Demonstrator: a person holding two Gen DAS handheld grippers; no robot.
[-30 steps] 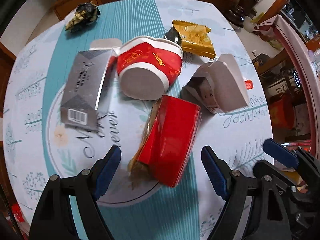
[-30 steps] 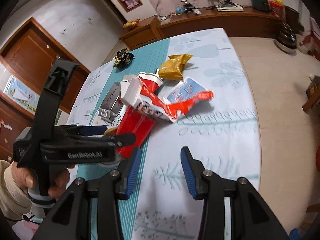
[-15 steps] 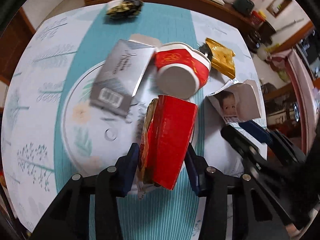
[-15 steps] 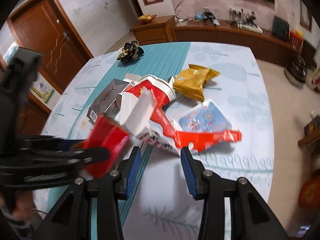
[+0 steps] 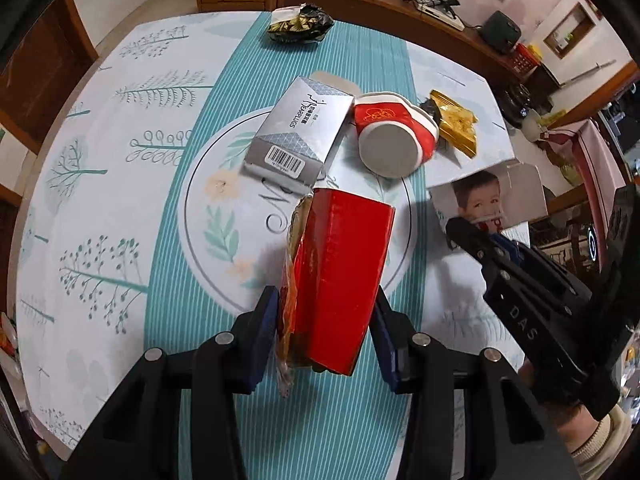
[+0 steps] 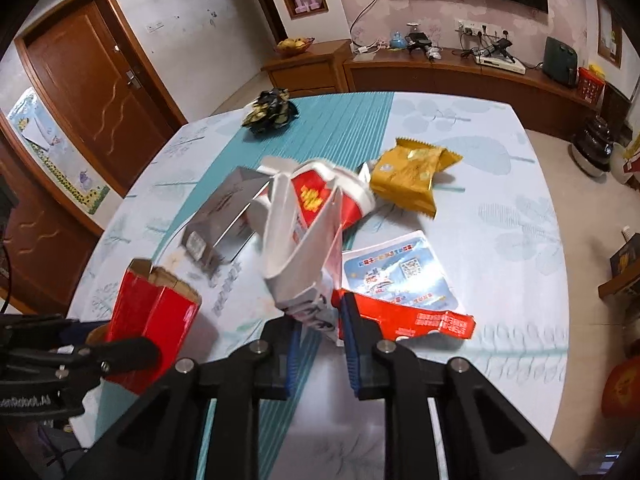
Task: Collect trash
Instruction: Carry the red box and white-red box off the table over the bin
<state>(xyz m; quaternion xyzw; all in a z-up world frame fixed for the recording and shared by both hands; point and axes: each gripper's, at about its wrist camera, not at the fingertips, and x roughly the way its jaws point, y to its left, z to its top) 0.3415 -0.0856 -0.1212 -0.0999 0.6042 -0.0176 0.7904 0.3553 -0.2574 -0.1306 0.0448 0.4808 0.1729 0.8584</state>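
My left gripper is shut on a red cardboard box with a crinkled clear wrapper along its side, held just above the table. The right wrist view shows the same red box at lower left in the left gripper. My right gripper has its jaws closing on the lower edge of a torn white and red carton, which stands tilted between the blue pads. From the left wrist view, the right gripper pinches that carton at the right.
On the round table lie a silver box, a tipped red paper cup, a gold wrapper and a dark crumpled wrapper at the far edge. A blue leaflet lies beside the carton. A wooden sideboard stands behind.
The left gripper closed on the red box and lifted it off the table. The right gripper moved in to the torn carton and its jaws narrowed around it.
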